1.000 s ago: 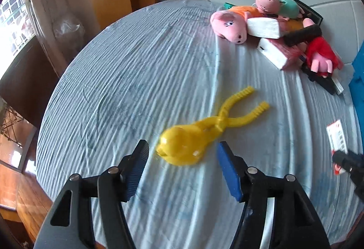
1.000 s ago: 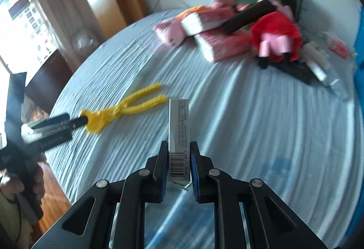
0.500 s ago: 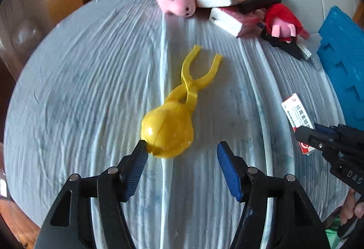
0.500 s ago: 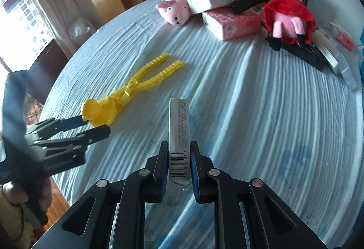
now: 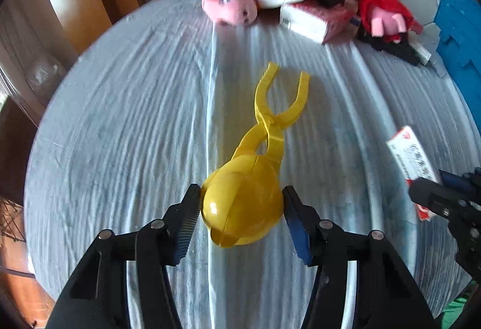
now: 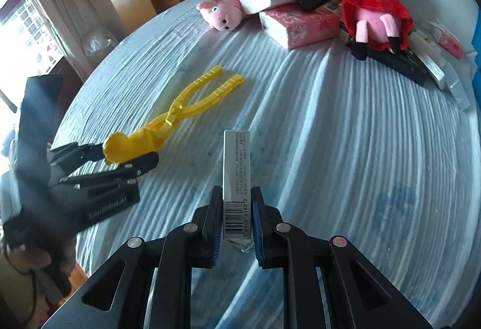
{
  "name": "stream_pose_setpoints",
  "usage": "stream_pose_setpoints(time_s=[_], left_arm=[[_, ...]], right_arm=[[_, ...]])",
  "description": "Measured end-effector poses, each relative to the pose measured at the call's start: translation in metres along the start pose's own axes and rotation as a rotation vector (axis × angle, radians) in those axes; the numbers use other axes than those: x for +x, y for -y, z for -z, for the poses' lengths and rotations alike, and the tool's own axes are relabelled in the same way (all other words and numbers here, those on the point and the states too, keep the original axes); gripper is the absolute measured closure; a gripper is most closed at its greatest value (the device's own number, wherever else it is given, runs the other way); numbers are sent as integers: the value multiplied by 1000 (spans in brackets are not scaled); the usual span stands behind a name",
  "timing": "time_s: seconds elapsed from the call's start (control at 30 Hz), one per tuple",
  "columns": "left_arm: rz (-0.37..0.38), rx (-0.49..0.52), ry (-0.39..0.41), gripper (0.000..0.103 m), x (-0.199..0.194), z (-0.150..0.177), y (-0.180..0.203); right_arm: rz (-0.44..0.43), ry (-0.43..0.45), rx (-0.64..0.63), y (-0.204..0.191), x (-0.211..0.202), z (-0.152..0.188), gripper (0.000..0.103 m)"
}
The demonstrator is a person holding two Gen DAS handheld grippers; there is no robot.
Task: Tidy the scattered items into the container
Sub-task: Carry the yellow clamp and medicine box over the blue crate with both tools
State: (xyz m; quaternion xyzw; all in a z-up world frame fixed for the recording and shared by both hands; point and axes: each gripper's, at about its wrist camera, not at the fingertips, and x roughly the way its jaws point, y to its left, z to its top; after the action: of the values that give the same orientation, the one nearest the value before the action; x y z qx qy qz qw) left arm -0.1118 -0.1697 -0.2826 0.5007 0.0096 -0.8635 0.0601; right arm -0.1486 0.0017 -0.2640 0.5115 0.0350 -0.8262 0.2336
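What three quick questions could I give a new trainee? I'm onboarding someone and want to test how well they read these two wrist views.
1. True or false: the right tongs are shut on a slim barcoded box.
2. Multiple choice: which part of the yellow snowball maker sits between the left tongs? A) the ribbed handles B) the round scoop end C) the hinge
3. Fill in: the plush in the red dress lies in the pile at the ____ side of the table, seen from both wrist views.

Key: 1 true; 2 B; 3 far.
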Motion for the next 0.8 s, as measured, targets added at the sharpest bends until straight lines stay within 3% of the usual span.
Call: stream_pose_setpoints(time_s=[0.3, 0.67, 0.8], left_arm=[[31, -25, 228, 49, -93, -27, 9], [127, 30, 457, 50, -182, -73, 63], [167, 56, 528, 50, -214, -93, 95]], right_arm=[[36, 116, -18, -3, -47, -16, 86], [139, 322, -14, 14, -160, -38, 86], [214, 399, -8, 33, -209, -44, 86]])
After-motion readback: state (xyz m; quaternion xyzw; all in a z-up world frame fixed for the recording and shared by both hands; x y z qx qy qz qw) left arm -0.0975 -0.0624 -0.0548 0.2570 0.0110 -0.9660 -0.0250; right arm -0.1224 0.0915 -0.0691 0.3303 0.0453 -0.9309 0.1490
